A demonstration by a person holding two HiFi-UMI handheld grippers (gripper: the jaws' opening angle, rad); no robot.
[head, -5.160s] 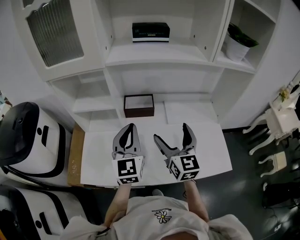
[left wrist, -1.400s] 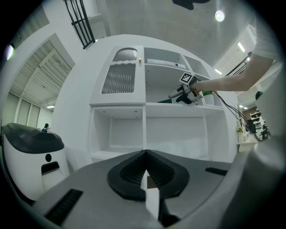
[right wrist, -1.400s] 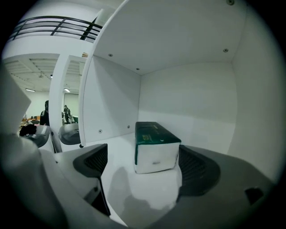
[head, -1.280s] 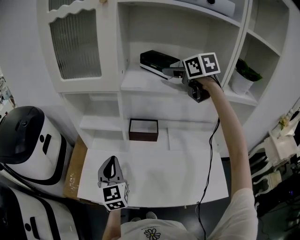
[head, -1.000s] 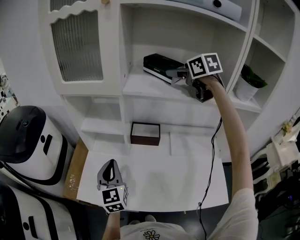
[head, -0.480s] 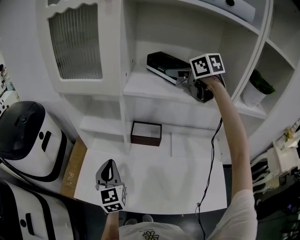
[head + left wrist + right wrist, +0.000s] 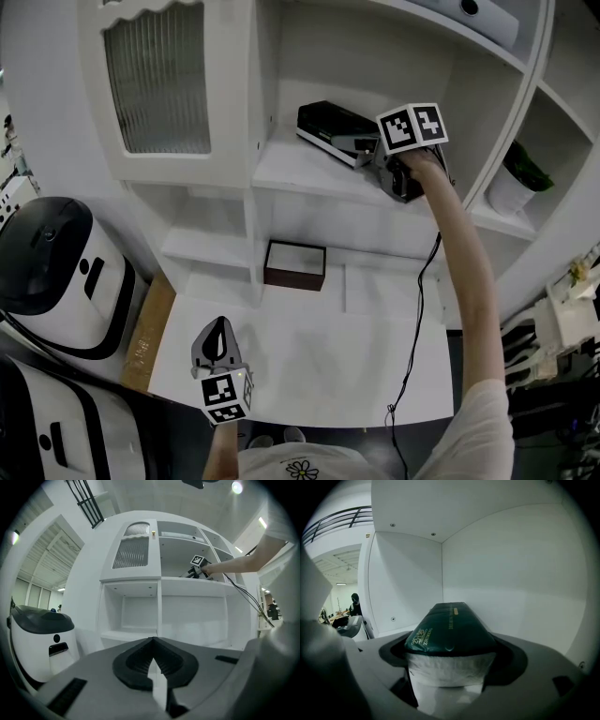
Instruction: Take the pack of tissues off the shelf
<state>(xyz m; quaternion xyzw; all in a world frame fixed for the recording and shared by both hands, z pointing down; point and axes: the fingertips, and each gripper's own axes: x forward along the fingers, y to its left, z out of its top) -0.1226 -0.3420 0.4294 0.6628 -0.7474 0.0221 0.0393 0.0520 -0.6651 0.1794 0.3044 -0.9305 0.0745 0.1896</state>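
Note:
The pack of tissues, dark green on top with a white end, lies on the upper shelf of the white cabinet. My right gripper is raised to that shelf and straddles the pack's near end. In the right gripper view the pack fills the gap between the two jaws of the right gripper. The jaws are closing and I see no firm press on the pack. My left gripper hangs low over the white table's front left, shut and empty, with the left gripper's tips meeting.
A dark brown open box sits at the back of the white table. A potted plant stands in the right side compartment. A ribbed glass door closes the upper left. White and black machines stand at the left.
From over the table, my right gripper has risen to the shelf. Over the last second it has edged further around the pack's end. The left gripper has stayed low.

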